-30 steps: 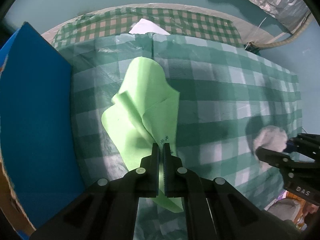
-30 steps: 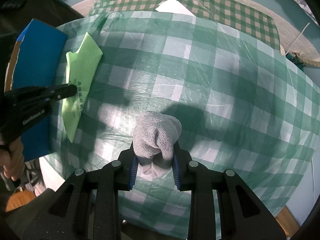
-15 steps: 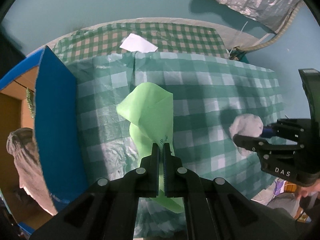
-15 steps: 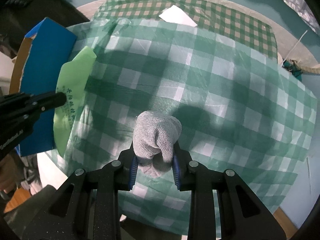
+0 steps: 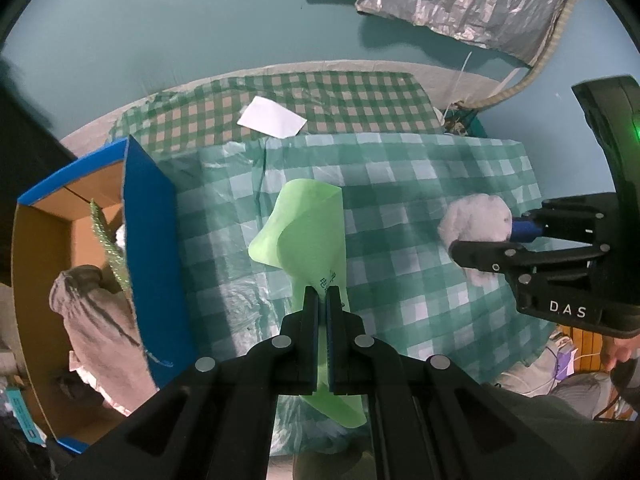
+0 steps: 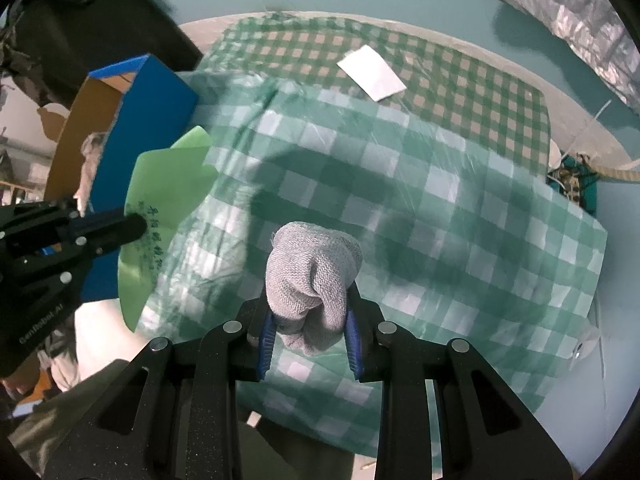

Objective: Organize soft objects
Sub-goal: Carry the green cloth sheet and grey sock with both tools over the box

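Both grippers have risen since a second ago, so the checked table has shrunk beneath them and the open box, earlier only a blue wall at the left gripper's side, now shows its inside; the left gripper (image 5: 322,300) is clenched tight on a thin light-green sheet of soft cloth or plastic with dark printed characters (image 5: 308,236), which hangs clear of the table, curling up ahead of the fingertips and trailing down behind them; the right gripper (image 6: 310,320) grasps a bunched grey knitted sock (image 6: 314,272), its blue-lined pads (image 6: 266,338) pressing the bundle from both sides, the rounded top of the sock bulging forward past the tips; below and ahead of both grippers lies the green-and-white checked plastic tablecloth (image 5: 420,208), crinkled and glossy, spread over a finer green-and-beige checked cloth (image 5: 320,100) farther out; on that far cloth rests a white rectangular slip of paper (image 5: 272,118); to the left of the left gripper stands the blue cardboard box with a brown inside (image 5: 154,248), and in it lie a grey crumpled garment (image 5: 96,320) and what looks like a strip of green tinsel (image 5: 106,248), though the edge of the fisheye blurs it; far ahead and to the right a silvery foil sheet (image 5: 468,0) lies on the teal floor (image 5: 200,20).
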A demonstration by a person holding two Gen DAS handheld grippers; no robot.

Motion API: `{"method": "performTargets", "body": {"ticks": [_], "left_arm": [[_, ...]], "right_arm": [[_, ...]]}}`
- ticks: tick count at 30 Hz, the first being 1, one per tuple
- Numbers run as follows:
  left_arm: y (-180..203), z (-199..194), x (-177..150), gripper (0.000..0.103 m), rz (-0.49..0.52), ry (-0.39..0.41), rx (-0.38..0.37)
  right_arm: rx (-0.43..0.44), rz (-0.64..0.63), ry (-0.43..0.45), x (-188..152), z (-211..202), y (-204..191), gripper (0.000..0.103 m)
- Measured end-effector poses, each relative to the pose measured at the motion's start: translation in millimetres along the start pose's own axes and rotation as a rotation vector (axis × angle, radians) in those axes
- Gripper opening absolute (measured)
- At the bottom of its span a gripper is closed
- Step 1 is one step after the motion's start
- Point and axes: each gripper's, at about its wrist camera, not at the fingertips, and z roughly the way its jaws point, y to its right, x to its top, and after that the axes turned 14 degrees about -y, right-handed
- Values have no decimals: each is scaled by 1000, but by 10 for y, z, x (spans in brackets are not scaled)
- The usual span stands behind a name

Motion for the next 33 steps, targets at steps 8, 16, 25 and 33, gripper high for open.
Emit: {"method": "performTargets", "body": {"ticks": [8,16,25,33], "left_arm": [[-81,-164,-120,3,-21,27,2],[-254,-375,-262,3,-65,60,10],[-511,-602,-373,3,-123,102,15],[-784,-736,-465,3,-181,130,22]], "right_arm": [[-3,-48,28,40,-216,-210,27],[-6,-109,44,117,-369,-458,27],[-11,-193,60,260,-498,-822,28],[-5,-262,75,420,-563,-1165,28]]}}
